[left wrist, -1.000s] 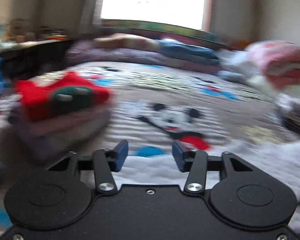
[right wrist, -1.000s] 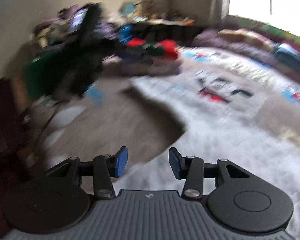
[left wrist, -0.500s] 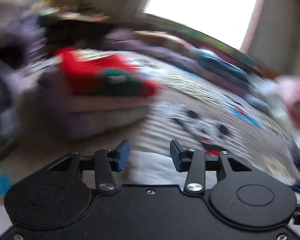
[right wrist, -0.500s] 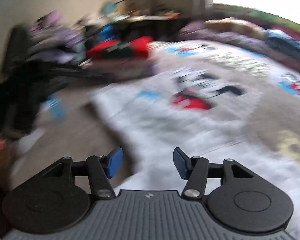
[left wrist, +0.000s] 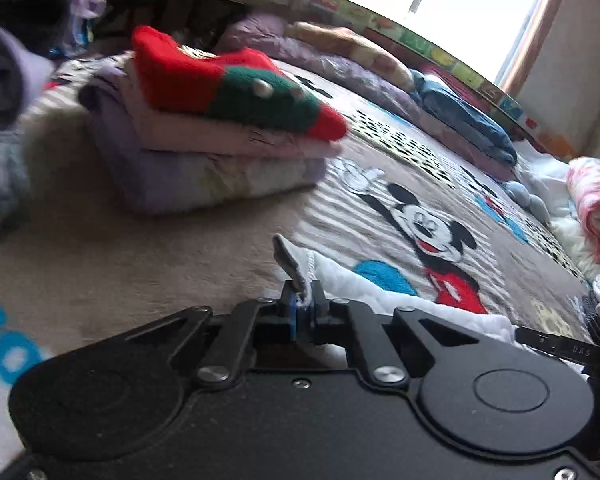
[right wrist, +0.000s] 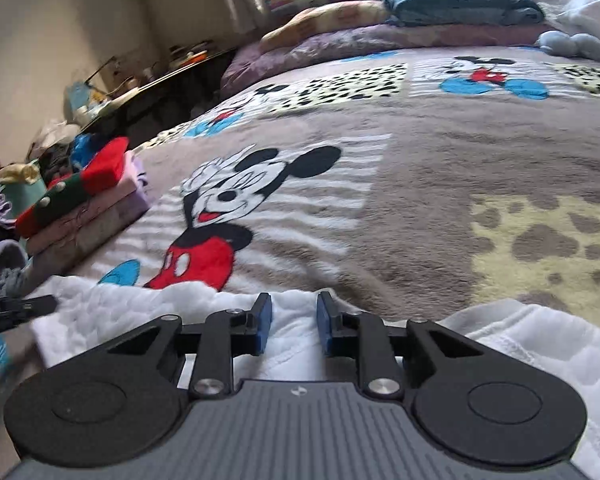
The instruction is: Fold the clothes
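Note:
A white quilted garment (right wrist: 140, 304) lies flat on the cartoon-mouse blanket (right wrist: 420, 160) at the bed's near edge. My left gripper (left wrist: 305, 307) is shut on a corner of the white garment (left wrist: 364, 284), and a grey tab sticks up between its blue pads. My right gripper (right wrist: 293, 324) stands open just above the garment's far edge, fabric showing in the gap between its fingers. A stack of folded clothes (left wrist: 204, 148) with a red and green knit on top sits to the left; the same folded stack (right wrist: 84, 204) shows in the right wrist view.
Pillows and a folded blue blanket (right wrist: 460, 4) line the far side under the window. A pink rolled cloth (left wrist: 596, 208) and loose laundry sit at the right. A cluttered dark shelf (right wrist: 140, 88) and a heap of clothes (left wrist: 4, 80) stand left of the bed.
The left gripper has closed on the white garment's corner; it was open half a second ago. Both grippers have come down to the garment, and the right stays open.

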### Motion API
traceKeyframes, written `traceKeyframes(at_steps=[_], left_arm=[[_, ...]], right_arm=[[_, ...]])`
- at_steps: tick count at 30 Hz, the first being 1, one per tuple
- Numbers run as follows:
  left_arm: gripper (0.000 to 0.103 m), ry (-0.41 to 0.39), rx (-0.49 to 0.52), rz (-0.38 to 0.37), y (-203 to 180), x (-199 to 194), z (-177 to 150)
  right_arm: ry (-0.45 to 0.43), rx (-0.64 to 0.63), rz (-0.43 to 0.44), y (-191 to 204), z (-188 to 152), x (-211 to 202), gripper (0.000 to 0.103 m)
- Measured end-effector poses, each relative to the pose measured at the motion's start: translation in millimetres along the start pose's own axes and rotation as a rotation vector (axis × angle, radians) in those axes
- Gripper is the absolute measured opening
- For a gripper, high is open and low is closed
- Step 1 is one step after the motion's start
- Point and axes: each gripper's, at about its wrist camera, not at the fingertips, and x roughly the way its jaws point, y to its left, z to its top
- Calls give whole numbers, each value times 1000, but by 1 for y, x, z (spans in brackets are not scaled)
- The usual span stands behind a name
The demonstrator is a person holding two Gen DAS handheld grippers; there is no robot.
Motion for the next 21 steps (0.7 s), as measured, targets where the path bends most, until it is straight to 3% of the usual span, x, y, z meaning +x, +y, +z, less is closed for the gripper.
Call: traceKeyframes(at_steps=[5,9,12,14,17,21], left_arm=[[5,19,60,56,-1,6,-7],[31,26,126,108,-6,9,-9],[32,-49,206,195,-17,-6,-7],[32,-92,234,190,-25,-15,-5],[32,-125,264,165,-39,-22,-4],[32,-122,264,51,-58,-25,-6]], right_arm=[[-16,11,-32,-1,-4,2,24],[-28,18,-30,-2,-2,-9,24],[-43,22,-20,0,2,-23,25],[-53,25,-14,1,4,-33,25],[-67,29,-5,2,8,-48,37],[-86,34,8,4,13,-67,39]])
